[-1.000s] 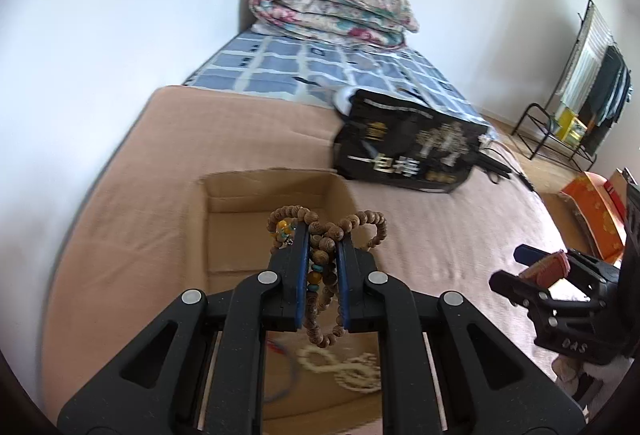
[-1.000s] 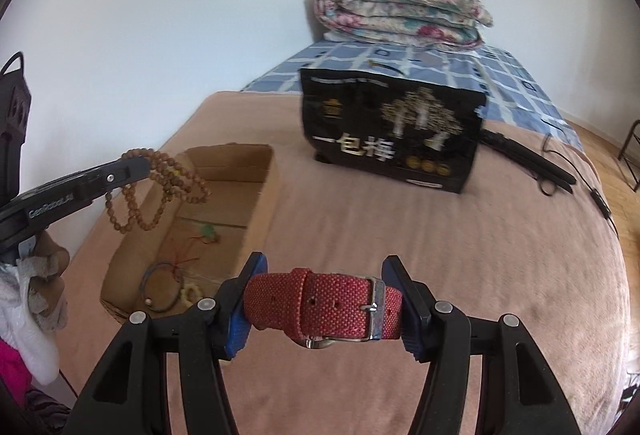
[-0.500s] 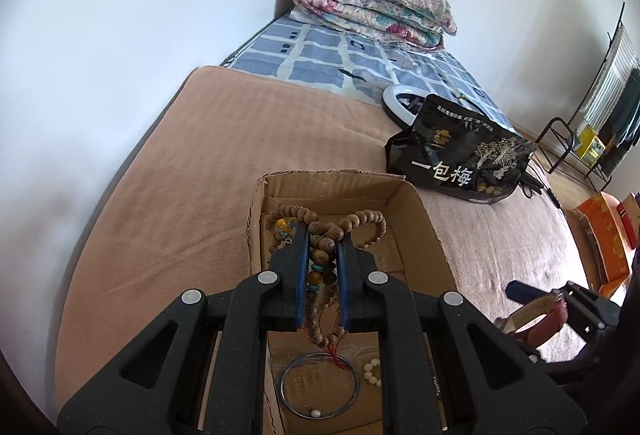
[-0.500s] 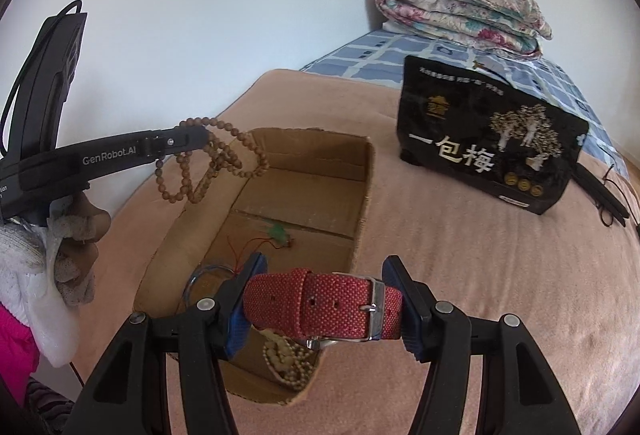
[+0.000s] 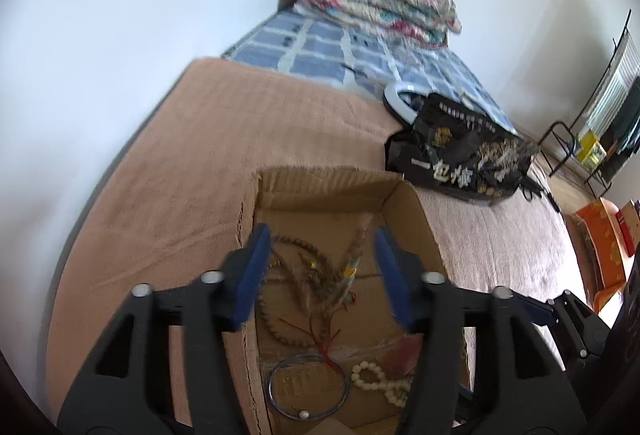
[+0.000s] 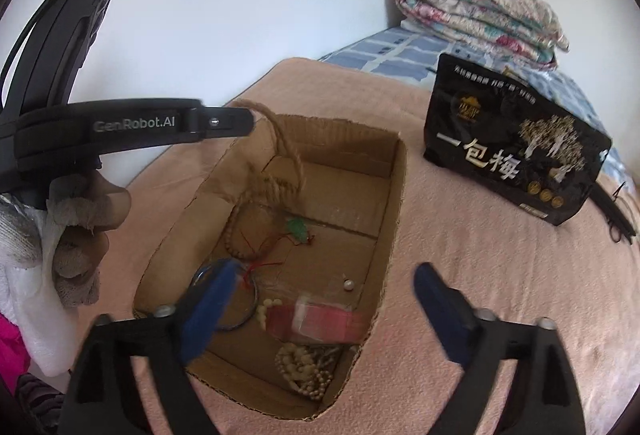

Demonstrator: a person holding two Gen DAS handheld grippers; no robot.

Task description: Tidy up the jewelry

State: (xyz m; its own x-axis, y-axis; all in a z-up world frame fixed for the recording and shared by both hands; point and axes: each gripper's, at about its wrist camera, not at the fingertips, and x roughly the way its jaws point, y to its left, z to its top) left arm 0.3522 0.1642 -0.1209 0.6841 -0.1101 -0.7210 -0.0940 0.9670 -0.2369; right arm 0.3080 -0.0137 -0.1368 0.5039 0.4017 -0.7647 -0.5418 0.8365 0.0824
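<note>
An open cardboard box (image 5: 416,207) (image 6: 396,187) sits on the tan bed cover. My left gripper (image 5: 322,275) is open above it; the brown wooden bead string (image 5: 316,275) is blurred, dropping into the box, also in the right wrist view (image 6: 280,163). My right gripper (image 6: 320,299) is open over the box's near end, and the red woven watch strap (image 6: 316,323) lies blurred inside. The box also holds a wire bangle (image 5: 308,387), cream beads (image 5: 380,381) (image 6: 304,367), a green pendant on red cord (image 6: 298,229) and a pearl (image 6: 349,285).
A black snack bag with white characters (image 6: 516,147) (image 5: 460,159) stands on the bed right of the box. A folded floral quilt (image 5: 376,3) lies at the headboard end. Black cables (image 6: 612,211) lie past the bag. A white wall runs along the left.
Both grippers have opened over the box. The wooden beads have left the left gripper and the red strap has left the right gripper; both are falling or lying in the box.
</note>
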